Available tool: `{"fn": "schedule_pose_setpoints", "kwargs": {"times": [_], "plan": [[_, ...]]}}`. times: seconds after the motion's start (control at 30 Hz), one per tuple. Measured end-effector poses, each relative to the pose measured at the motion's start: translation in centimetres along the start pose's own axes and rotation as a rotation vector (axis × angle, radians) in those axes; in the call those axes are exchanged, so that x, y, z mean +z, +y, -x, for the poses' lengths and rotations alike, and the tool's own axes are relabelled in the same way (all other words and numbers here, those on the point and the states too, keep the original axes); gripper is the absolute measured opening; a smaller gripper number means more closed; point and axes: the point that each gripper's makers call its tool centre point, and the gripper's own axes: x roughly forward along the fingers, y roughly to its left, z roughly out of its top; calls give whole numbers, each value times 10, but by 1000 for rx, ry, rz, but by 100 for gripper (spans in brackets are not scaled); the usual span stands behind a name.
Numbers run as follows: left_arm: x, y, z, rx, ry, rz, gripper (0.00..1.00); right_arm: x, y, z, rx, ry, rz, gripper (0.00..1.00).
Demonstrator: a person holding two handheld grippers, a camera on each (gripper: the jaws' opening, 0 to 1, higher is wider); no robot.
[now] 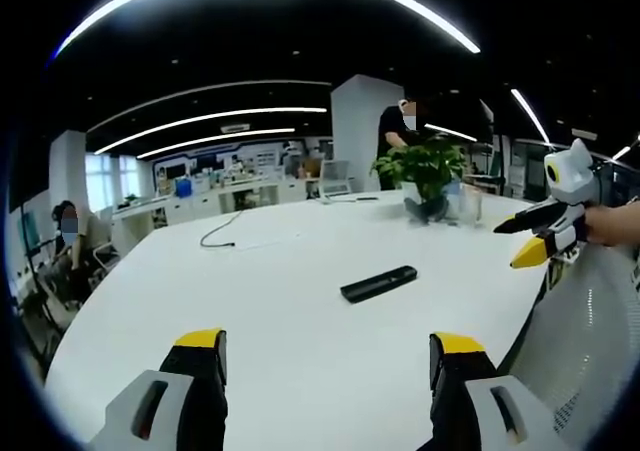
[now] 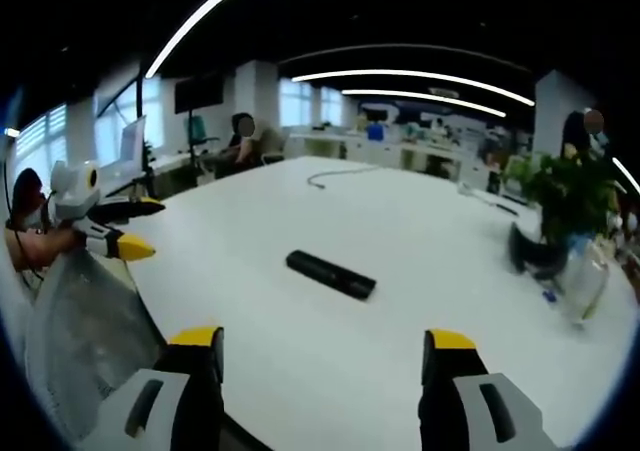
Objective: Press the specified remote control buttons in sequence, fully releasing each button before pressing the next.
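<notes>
Both grippers hover with jaws spread wide and empty: the left gripper point(image 1: 328, 356) and the right gripper point(image 2: 322, 353), each low over the near edge of the white table point(image 1: 280, 271). Between them, toward the middle of the surface, lies the remote control point(image 1: 378, 283), a slim black bar, flat, probably light and stiff; it may slide under a push, so press straight down on a button. Its buttons are too small to read. Right gripper view shows a seated person point(image 2: 246, 137) beyond the far edge; left gripper view shows a cable point(image 1: 222, 230).
</notes>
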Motion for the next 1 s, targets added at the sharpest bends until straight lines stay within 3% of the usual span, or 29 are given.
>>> {"fn": "schedule_pose_setpoints", "kwargs": {"times": [1.0], "plan": [[-2,-1,-1,-4,12,-2,86,2,-6,0,-12,-24,9,79]]}}
